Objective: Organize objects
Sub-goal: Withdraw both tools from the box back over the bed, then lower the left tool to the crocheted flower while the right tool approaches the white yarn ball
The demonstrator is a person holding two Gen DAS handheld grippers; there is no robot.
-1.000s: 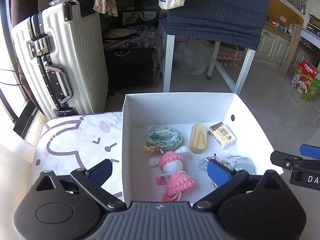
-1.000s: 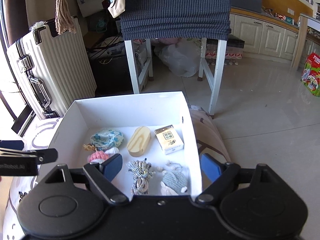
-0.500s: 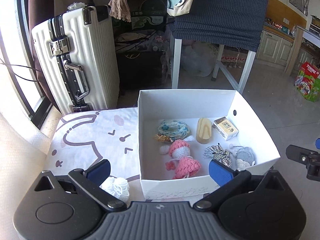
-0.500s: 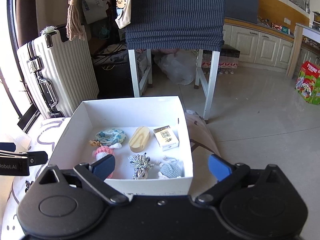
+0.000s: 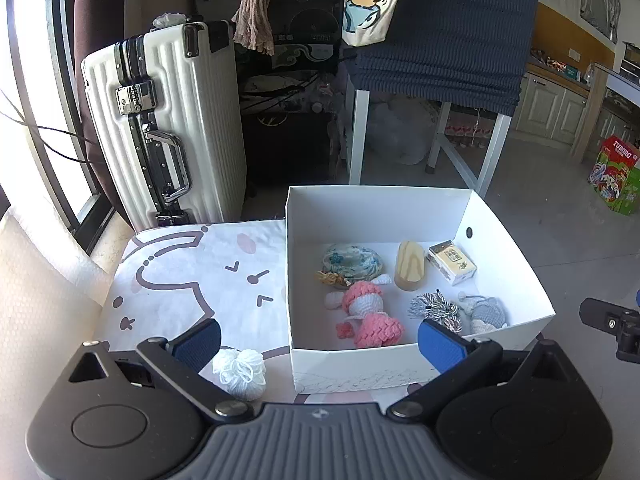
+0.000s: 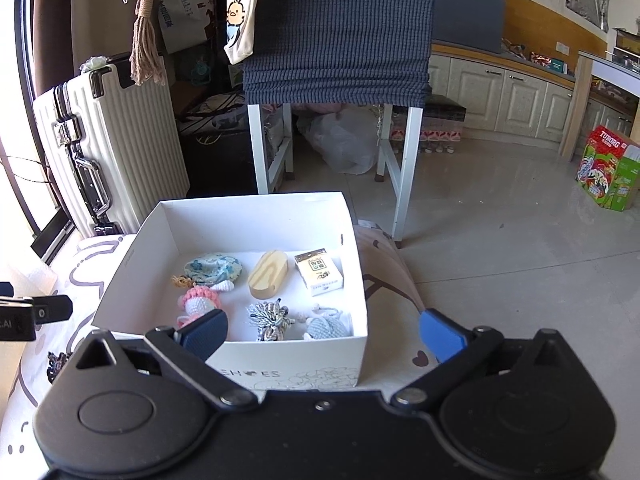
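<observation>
The white yarn pom-pom [image 5: 240, 372] lies on the cartoon-printed cloth [image 5: 192, 276], outside the white cardboard box [image 5: 352, 364] and just beside its near left corner, the one loose thing not yet put away. It looks very light, soft and squashy, so it should give under the pads rather than slip; a pinch across its round middle seems safest, since loose strands at the edge could snag or pull out. The left claw [image 5: 318, 340] stands wide open with nothing between its pads, its left pad [image 5: 196, 340] just above the pom-pom. Inside the box lie a blue patterned pouch [image 5: 352, 258], a pink crocheted doll [image 5: 370, 312], a wooden oval block [image 5: 409, 266], a small carton [image 5: 452, 262], a striped yarn tassel [image 5: 434, 308] and a grey knitted toy [image 5: 486, 314], with bare floor at the near left for one more. The right claw [image 6: 322, 332] is also spread fully and empty, hovering over the box's near wall. A white suitcase [image 5: 168, 128] stands behind.
</observation>
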